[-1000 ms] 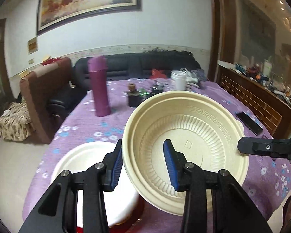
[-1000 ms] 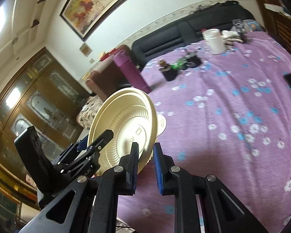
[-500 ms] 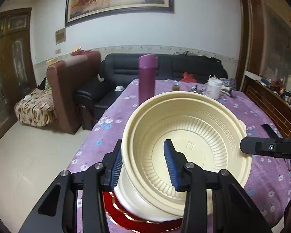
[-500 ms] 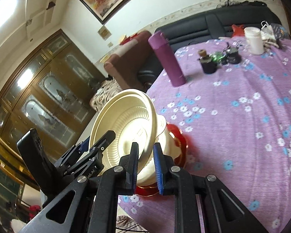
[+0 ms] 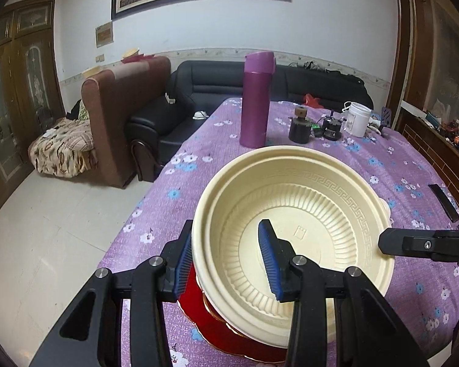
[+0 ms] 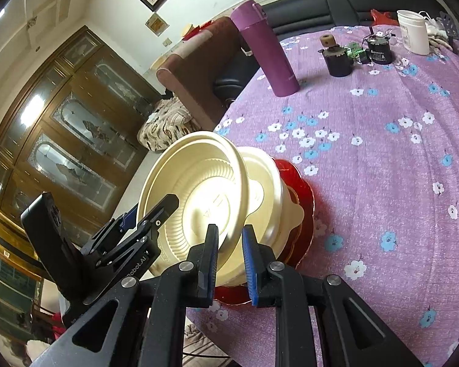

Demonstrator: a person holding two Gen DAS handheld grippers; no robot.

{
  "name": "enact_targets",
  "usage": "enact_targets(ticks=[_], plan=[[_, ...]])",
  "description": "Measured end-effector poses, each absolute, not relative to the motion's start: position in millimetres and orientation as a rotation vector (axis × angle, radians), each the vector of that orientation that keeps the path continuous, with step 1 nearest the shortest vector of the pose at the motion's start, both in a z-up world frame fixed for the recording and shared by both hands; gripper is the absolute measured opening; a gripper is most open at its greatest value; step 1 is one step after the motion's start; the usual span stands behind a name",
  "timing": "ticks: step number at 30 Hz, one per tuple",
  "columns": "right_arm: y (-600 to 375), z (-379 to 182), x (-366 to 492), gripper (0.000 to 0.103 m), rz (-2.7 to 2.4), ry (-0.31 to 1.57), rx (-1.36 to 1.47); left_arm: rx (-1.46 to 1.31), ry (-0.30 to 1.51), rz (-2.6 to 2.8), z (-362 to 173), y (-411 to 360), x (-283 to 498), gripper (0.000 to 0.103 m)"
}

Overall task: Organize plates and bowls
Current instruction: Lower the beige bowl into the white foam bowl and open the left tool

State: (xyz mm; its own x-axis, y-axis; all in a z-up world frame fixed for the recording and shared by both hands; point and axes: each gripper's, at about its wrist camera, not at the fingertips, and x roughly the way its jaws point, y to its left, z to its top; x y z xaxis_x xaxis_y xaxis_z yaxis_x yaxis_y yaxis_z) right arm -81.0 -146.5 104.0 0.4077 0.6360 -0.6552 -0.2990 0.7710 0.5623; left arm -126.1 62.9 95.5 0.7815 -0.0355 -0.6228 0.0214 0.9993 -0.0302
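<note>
We hold a cream ribbed plastic bowl by opposite rims, left claw and right claw each clamped on it, above another cream bowl stacked on a red plate at the purple-clothed table edge. Tilted as it is, it could seat crooked and tip the stack.

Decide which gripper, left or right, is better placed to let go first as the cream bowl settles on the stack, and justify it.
Probably the right gripper: it only pinches the cream bowl at its rim edge, beside the stack. The left gripper straddles the wall, steadying it.
</note>
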Motion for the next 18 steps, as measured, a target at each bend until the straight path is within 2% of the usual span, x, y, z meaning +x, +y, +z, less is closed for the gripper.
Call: enact_targets(ticks=[7,18], plan=[[-143.6,98.1,-77.6,0.021,0.599,0.998,0.371,-0.024,0.678,-0.031,94.3,64.8,-123.5,0.039],[-144.4,102.8,-81.7,0.03,0.606,0.972,0.35,-0.023,0.679,-0.035,91.3,63.0,-125.2,0.039]])
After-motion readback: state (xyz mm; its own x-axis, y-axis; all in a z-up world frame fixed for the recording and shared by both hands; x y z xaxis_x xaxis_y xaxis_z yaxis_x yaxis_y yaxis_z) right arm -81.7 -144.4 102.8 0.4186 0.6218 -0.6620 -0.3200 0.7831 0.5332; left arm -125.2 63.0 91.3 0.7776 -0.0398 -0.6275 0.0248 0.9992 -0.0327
